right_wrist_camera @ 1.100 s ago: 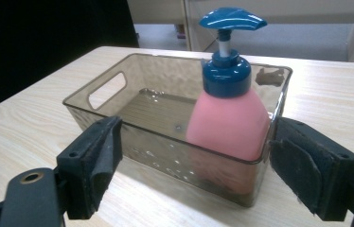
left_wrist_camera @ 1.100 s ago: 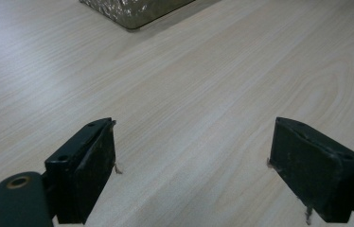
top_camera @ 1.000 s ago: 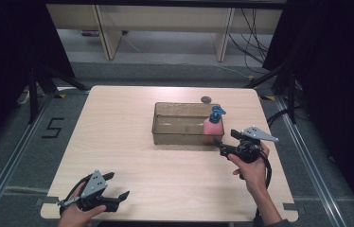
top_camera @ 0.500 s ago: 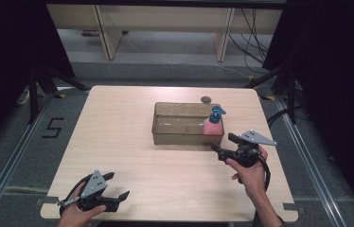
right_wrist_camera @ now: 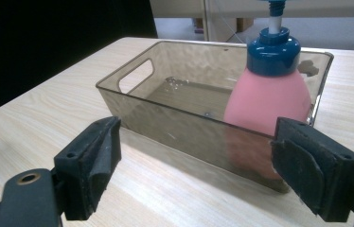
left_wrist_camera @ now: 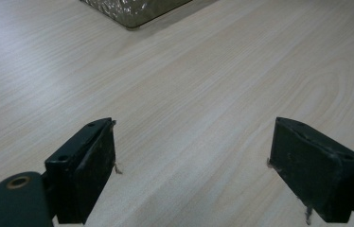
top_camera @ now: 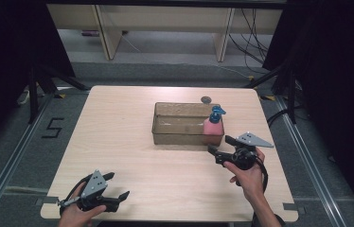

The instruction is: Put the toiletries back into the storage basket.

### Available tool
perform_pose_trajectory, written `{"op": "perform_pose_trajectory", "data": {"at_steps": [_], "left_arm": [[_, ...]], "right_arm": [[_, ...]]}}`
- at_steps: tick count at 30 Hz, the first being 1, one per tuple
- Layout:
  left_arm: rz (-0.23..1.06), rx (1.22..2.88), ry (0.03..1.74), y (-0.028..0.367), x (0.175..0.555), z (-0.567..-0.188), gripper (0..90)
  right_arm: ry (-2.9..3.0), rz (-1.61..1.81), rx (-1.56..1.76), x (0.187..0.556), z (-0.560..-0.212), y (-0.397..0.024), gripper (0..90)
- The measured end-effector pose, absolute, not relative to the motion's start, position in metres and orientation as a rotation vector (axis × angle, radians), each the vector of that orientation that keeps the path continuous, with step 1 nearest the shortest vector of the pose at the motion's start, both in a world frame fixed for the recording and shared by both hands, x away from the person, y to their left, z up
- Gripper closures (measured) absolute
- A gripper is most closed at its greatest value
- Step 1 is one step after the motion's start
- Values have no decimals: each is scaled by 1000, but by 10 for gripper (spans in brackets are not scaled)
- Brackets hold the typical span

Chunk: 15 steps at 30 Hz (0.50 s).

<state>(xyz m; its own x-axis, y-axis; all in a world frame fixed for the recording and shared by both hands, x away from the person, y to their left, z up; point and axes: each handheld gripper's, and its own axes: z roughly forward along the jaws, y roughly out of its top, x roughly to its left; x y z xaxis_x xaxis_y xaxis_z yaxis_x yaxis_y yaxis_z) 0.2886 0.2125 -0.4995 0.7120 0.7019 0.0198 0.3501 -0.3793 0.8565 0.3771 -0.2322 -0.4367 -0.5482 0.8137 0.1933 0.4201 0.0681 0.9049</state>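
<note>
One rounded pink bottle stands inside a clear ribbed bin.

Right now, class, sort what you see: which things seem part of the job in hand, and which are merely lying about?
Likely part of the job:
- pink pump bottle, standing upright inside the bin
- clear bin
- right gripper, open, nearest the bin
- left gripper, open, at the table's near edge

Just lying about:
- small dark round object behind the bin
- floor cables
</note>
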Motion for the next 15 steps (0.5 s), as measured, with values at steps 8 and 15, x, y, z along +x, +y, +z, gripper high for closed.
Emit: {"op": "perform_pose_trajectory", "data": {"at_steps": [8,15], "left_arm": [[479,1989,802,213,289,-500,148],[481,1992,803,213,289,-499,148]], "right_arm": [[2006,1484,1213,373,-440,-227,175],[2040,1493,1205,367,-445,-218,171]]}}
